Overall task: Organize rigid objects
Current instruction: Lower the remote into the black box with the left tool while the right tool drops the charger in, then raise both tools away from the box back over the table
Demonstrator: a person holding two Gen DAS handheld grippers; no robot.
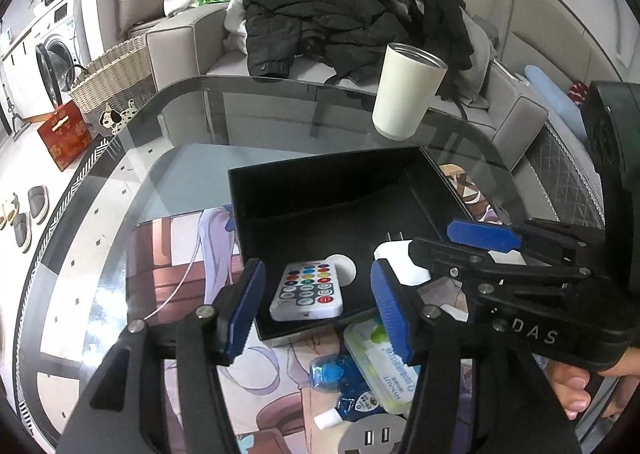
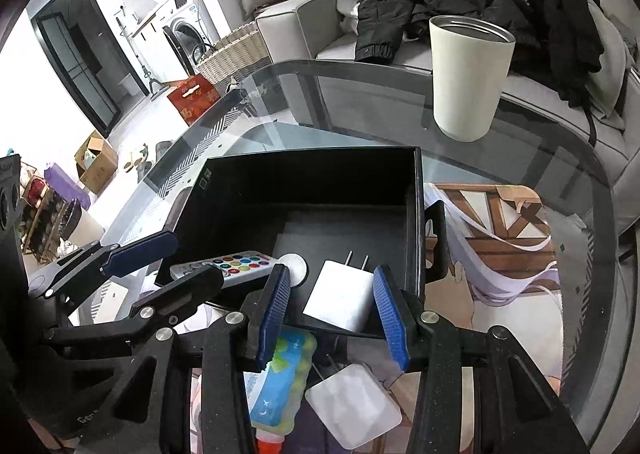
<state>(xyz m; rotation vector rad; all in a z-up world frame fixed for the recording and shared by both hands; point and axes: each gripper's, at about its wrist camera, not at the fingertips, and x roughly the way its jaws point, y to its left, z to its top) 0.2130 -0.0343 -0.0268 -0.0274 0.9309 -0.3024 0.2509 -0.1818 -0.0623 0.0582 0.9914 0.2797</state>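
Note:
A black open box (image 1: pixel 320 182) (image 2: pixel 312 182) stands on the glass table. In it lie a white remote with coloured buttons (image 1: pixel 307 292) (image 2: pixel 236 262), a white round disc (image 1: pixel 344 266) (image 2: pixel 295 264) and a white plug charger (image 2: pixel 340 296) (image 1: pixel 394 254). My left gripper (image 1: pixel 316 306) is open above the remote at the box's near edge. My right gripper (image 2: pixel 330 306) is open around the charger, its pads not touching it. The right gripper also shows in the left wrist view (image 1: pixel 432 254), the left gripper in the right wrist view (image 2: pixel 176 258).
A white tumbler (image 1: pixel 406 92) (image 2: pixel 468 78) stands behind the box. In front of the box lie a green-white pack (image 1: pixel 384 362) (image 2: pixel 286 378), a blue bottle (image 1: pixel 344 386), a second white charger (image 2: pixel 354 402) and a socket (image 1: pixel 370 436). A sofa with black coats (image 1: pixel 344 10) is beyond.

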